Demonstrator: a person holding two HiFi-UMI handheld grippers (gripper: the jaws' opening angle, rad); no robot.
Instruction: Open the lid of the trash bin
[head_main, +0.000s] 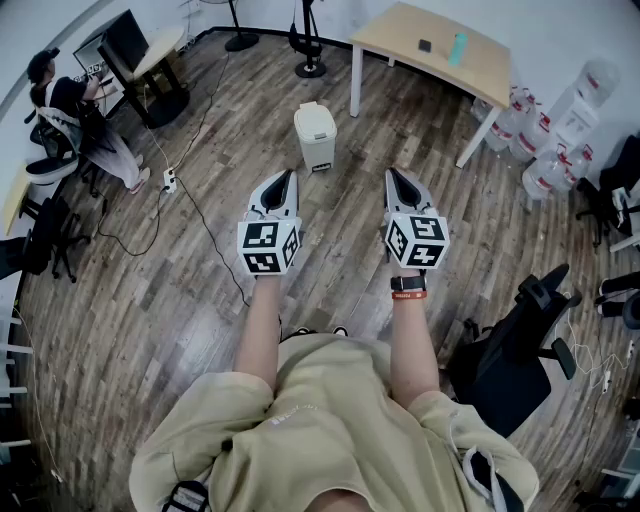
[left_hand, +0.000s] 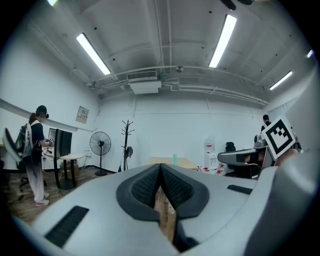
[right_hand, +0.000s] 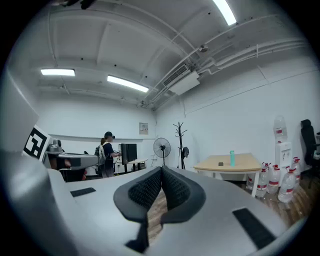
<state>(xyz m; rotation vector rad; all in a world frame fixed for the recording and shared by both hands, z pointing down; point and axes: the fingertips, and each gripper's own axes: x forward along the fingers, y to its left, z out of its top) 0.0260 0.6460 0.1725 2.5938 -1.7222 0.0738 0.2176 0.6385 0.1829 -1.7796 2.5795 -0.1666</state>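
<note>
White trash bin (head_main: 318, 146) on the floor (head_main: 150, 330), lid (head_main: 314, 113) down.
Open room lies between it and the left hand-held gripper (head_main: 284, 178) and right hand-held gripper (head_main: 394, 176), both closed, empty.

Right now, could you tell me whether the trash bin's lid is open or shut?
Shut: the lid sits flat atop the upright white trash bin.

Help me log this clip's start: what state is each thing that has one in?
Bin: upright on the floor, lid closed, untouched.
Left gripper: jaws together, empty, short of the bin.
Right gripper: jaws together, empty, short of the bin.
Bottle: upright on the table.
</note>
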